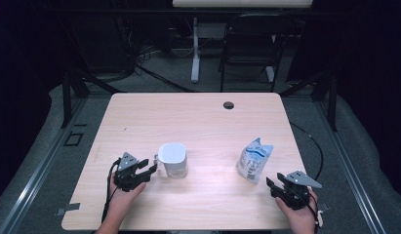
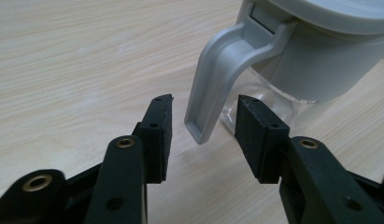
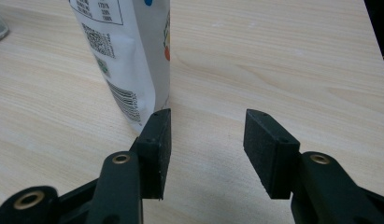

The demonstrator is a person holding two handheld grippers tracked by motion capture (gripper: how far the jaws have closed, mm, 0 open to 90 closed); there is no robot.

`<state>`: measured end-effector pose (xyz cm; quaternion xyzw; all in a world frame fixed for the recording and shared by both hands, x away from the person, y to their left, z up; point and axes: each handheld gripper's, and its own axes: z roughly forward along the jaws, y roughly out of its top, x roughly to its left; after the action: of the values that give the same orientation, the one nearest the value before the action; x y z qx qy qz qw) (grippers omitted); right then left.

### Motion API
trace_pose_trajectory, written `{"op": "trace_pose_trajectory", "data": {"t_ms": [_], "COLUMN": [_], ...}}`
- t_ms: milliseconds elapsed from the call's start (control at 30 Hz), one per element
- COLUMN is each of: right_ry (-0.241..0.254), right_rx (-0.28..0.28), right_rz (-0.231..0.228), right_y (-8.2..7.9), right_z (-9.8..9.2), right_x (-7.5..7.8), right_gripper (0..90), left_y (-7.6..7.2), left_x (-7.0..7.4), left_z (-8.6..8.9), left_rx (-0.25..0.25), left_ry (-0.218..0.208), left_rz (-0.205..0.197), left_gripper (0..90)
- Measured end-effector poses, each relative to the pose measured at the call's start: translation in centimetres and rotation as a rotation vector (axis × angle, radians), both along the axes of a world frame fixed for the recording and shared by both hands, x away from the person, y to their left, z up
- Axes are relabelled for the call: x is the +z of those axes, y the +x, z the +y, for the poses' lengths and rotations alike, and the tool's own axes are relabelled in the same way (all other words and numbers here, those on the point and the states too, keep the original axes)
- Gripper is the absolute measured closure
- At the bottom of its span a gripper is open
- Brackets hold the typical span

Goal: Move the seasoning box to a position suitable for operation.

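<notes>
- While the person's hands come in from the near edge of the desk (image 1: 198, 117), the left gripper (image 1: 148, 168) sits just beside the jug (image 1: 172, 160), which stands upright left of the desk's middle.
- Seen from the left gripper view, the jug's grey handle (image 2: 217, 79) hangs down between the two black fingers (image 2: 158, 128), its lower tip in the gap.
- Both pads stand apart from the handle, so the left fingers are released, with nothing grasped.
- Under the jug's grey lid (image 2: 330, 14), the body is clear.
- Toward the right side of the desk, a white pouch (image 1: 255, 158) with blue print stands upright, well apart from the jug.
- Near the pouch, on its near right side, is the right gripper (image 1: 270, 184).
- Seen from the right gripper view, the pouch (image 3: 129, 56) rises just beyond the left finger (image 3: 154, 144); whether they touch I cannot tell.
- Bare desk shows between the right fingers, so they too are released.
</notes>
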<state>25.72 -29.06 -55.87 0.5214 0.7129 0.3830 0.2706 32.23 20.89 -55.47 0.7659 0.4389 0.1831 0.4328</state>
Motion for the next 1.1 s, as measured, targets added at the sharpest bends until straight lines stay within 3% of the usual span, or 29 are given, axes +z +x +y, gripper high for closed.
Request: {"op": "trace_pose_trajectory", "data": {"t_ms": [133, 267, 367, 467, 633, 733, 767, 867, 1100], "right_ry": [0.006, 0.023, 0.026, 0.029, 0.031, 0.028, 0.032, 0.039, 0.036], "right_rx": [-0.007, -0.013, -0.013, -0.017, -0.018, -0.019, -0.017, -0.014, -0.014], "right_rz": [-0.004, -0.006, -0.002, -0.003, -0.003, -0.001, 0.001, 0.007, -0.001], "right_y": [-0.1, -0.2, -0.2, -0.2, -0.3, -0.3, -0.3, -0.3, -0.3], "right_z": [-0.1, -0.3, -0.5, -0.6, -0.8, -0.8, -0.9, -0.9, -0.9], "right_x": [0.1, 0.1, -0.1, -0.1, -0.1, -0.1, -0.1, -0.2, -0.1], "right_gripper": [51.7, 51.0, 50.2, 49.9, 49.3, 49.2, 48.9, 48.1, 48.1], "left_y": [0.9, 1.4, 1.8, 2.0, 2.5, 2.6, 2.7, 2.7, 1.9], "left_x": [-0.1, -0.2, -0.3, -0.1, 0.3, 0.3, 0.2, 0.3, 0.3], "left_z": [-0.1, -0.8, -1.6, -1.7, -1.9, -2.0, -2.0, -1.9, -2.0], "left_rx": [0.002, -0.028, -0.033, -0.030, -0.044, -0.047, -0.045, -0.049, -0.081], "left_ry": [-0.009, -0.011, 0.023, 0.013, 0.036, 0.046, 0.027, 0.028, 0.073], "left_rz": [0.011, 0.009, 0.007, -0.001, -0.003, -0.002, 0.012, 0.012, -0.007], "left_gripper": [58.5, 60.1, 60.3, 60.9, 62.8, 63.4, 63.9, 64.3, 67.7]}}
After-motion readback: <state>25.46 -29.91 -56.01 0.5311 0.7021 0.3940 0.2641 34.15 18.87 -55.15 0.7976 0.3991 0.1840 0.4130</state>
